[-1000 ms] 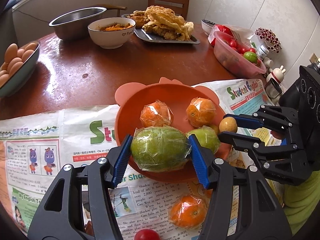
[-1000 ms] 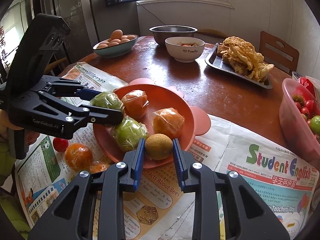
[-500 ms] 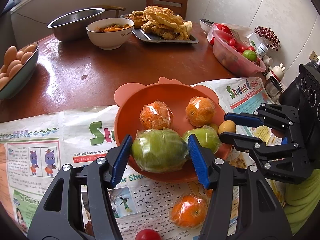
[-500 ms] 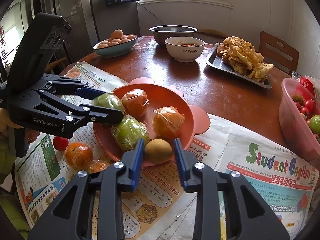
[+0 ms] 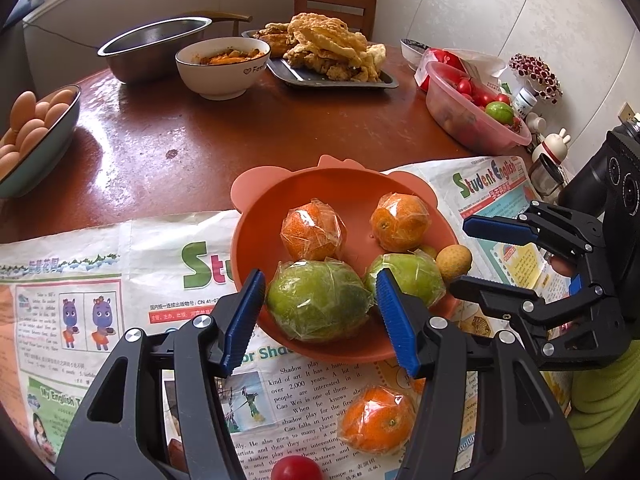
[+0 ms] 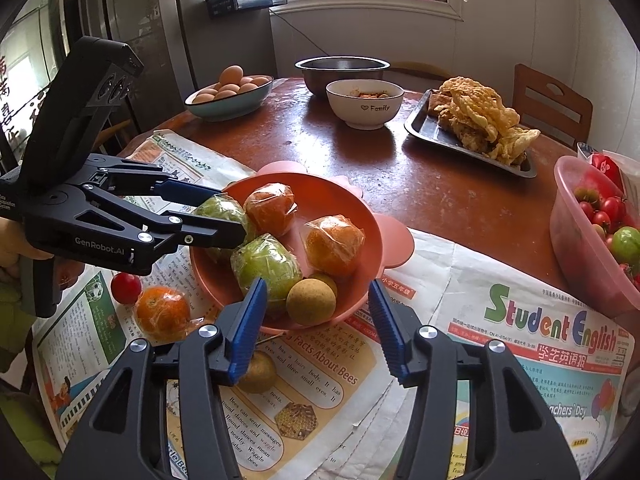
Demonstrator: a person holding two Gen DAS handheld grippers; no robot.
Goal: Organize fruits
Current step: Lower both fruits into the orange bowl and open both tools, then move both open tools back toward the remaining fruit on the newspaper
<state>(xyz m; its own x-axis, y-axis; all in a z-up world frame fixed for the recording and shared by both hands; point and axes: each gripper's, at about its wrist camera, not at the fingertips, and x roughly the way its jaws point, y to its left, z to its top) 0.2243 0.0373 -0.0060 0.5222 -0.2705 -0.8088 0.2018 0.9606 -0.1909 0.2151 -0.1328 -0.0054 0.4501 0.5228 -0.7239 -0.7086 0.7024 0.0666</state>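
An orange plate (image 5: 264, 208) (image 6: 320, 184) holds two wrapped oranges (image 5: 312, 230), two wrapped green fruits and a small brown fruit (image 6: 311, 301) (image 5: 453, 261) at its near rim. My left gripper (image 5: 320, 304) is open, its fingers either side of the big green fruit (image 5: 318, 306) lying in the plate. My right gripper (image 6: 316, 322) is open wide, just behind the brown fruit. On the newspaper lie a wrapped orange (image 5: 376, 420) (image 6: 162, 312), a red cherry tomato (image 5: 296, 468) (image 6: 126, 288) and another brown fruit (image 6: 258, 372).
Farther on the brown table stand an egg bowl (image 6: 228, 98), a steel bowl (image 6: 342, 72), a white food bowl (image 6: 364, 104), a tray of fried food (image 6: 472, 132) and a pink tub of tomatoes (image 6: 592, 232). Newspaper (image 6: 500, 320) covers the near table.
My right gripper opened and let the brown fruit go onto the plate rim, then drew back. My left gripper opened off the big green fruit, which rests in the plate.
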